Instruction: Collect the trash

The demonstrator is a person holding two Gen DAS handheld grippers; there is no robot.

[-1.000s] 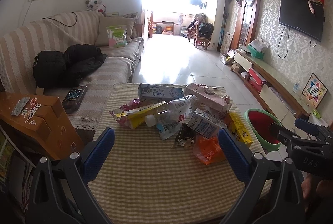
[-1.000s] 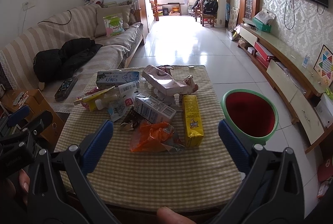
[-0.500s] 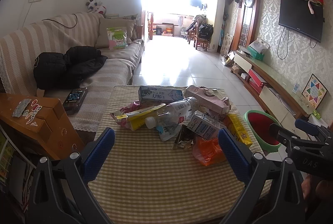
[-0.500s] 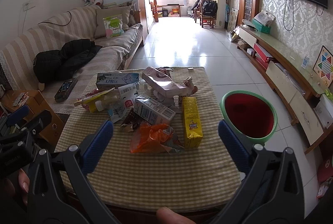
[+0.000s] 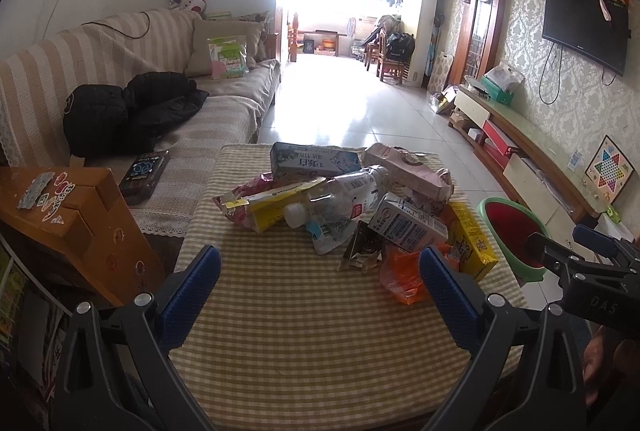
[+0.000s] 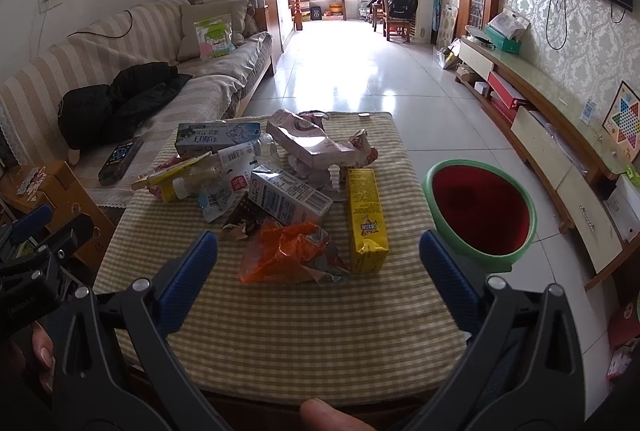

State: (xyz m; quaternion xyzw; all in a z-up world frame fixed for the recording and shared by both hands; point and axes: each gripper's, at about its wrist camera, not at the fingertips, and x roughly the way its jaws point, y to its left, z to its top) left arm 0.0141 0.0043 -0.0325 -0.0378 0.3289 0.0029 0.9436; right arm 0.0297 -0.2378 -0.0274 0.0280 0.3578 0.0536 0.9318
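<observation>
Left gripper (image 5: 319,271): jaws spread wide, gripping nothing, touching nothing. Blue ribbed pads (image 5: 191,287) on black plastic arms, hovering over near edge of bench (image 5: 304,351).
Right gripper (image 6: 318,257): jaws equally wide, nothing held, no contact. Same blue ribbed pads (image 6: 188,271); fingertip (image 6: 324,413) visible at bottom edge of right view.
Bench covered in tan-and-cream checked woven cloth, near half bare.
Trash clustered on middle-to-far part of bench, near to far:
- crumpled orange plastic wrapper (image 6: 282,253), translucent, glossy, nearest to right gripper
- yellow rectangular carton (image 6: 365,219), glossy, lying flat, just beside wrapper on basin side
- torn dark foil wrapper (image 5: 362,245), creased, touching orange wrapper
- white-and-blue drink carton (image 6: 290,199), boxy, tilted on the pile
- clear plastic bottle (image 5: 340,199), crushed, white cap, lying on side
- yellow-and-pink flat packet (image 5: 264,203), crinkled, on sofa side of pile
- pink crushed carton (image 6: 310,145), dented, resting on crumpled paper
- blue-grey rectangular carton (image 5: 314,159), on its long side, farthest back
Round basin (image 6: 482,213) on floor just beside right edge of bench: green rim, red inside, nothing visible in it.
Wooden box (image 5: 68,215) with stickers left of bench.
Striped fabric sofa (image 5: 120,47) beyond; black puffy jacket (image 5: 124,111) and dark remote (image 5: 145,171) on seat.
Glossy tiled floor (image 5: 352,111) running to bright doorway.
</observation>
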